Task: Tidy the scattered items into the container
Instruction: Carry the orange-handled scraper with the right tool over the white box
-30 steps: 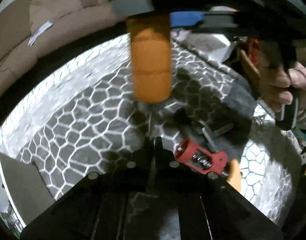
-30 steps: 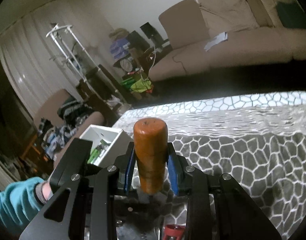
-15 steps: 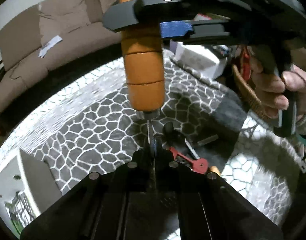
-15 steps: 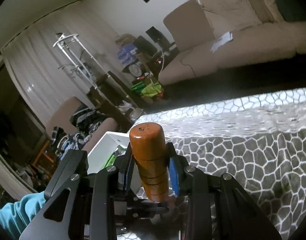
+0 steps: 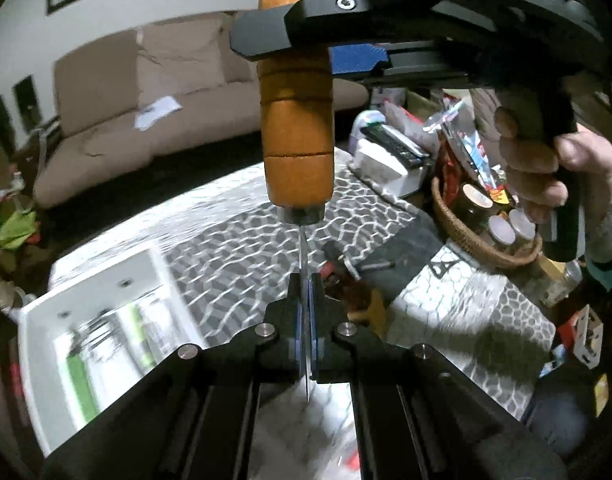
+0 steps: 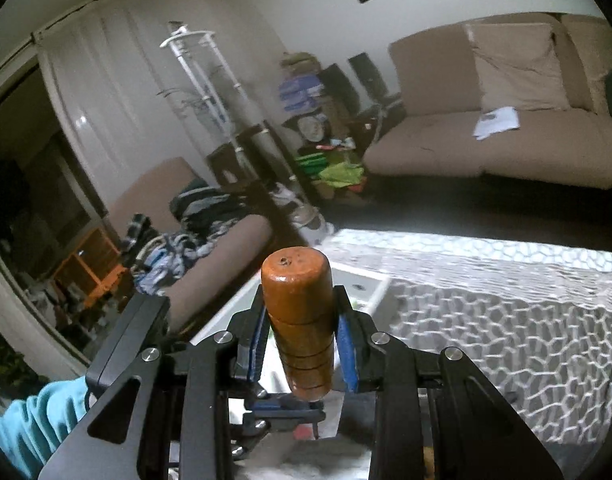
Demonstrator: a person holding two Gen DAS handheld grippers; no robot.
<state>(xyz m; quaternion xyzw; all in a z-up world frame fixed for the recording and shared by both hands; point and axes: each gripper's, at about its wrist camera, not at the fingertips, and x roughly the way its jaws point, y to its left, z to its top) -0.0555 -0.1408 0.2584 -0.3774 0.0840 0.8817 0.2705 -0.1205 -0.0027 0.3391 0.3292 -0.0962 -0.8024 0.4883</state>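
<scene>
Above the patterned tablecloth (image 5: 233, 248), held between both my grippers: a tool with a fat orange wooden handle (image 5: 297, 120), ringed with grooves, and a thin metal blade (image 5: 303, 264). My right gripper (image 6: 301, 344) clamps the handle; my left gripper (image 5: 306, 320) is pinched together on the blade. White container (image 5: 105, 320) at 8 o'clock of my left fingers.

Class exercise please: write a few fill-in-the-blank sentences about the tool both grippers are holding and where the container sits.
1. The right gripper clamps the tool's ____ wooden handle.
2. The left gripper pinches the tool's thin metal ____.
3. In the left wrist view, the white container lies to the ____ of the left gripper.

Missing words: orange; blade; left
</scene>
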